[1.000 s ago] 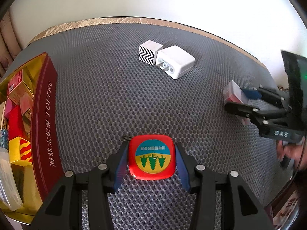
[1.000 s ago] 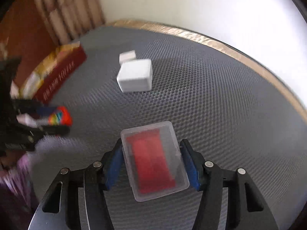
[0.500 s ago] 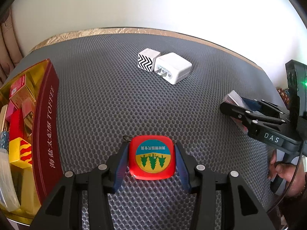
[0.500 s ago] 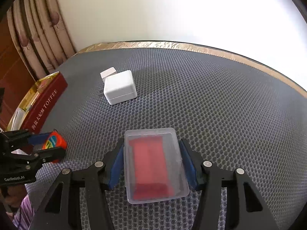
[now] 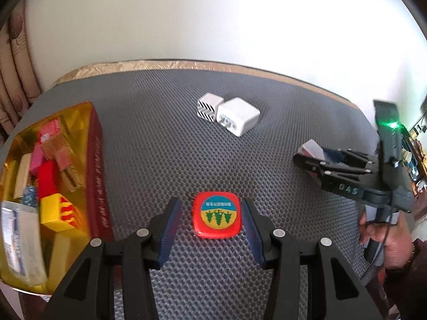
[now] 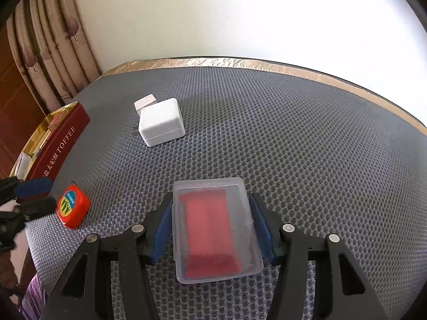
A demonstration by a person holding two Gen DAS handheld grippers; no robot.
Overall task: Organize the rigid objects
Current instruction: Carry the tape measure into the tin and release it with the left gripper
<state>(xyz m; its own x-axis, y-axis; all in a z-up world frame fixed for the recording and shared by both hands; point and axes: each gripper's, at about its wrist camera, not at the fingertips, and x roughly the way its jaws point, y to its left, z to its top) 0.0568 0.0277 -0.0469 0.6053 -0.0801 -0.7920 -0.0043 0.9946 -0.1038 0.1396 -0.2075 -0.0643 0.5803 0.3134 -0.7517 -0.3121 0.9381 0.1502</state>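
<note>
Between parted left fingers [image 5: 170,226] lies red tape measure [image 5: 217,218], seemingly untouched.

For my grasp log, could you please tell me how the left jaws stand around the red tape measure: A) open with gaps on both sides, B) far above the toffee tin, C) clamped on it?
A: the left gripper straddles the red tape measure, with mat showing on both sides.
</note>
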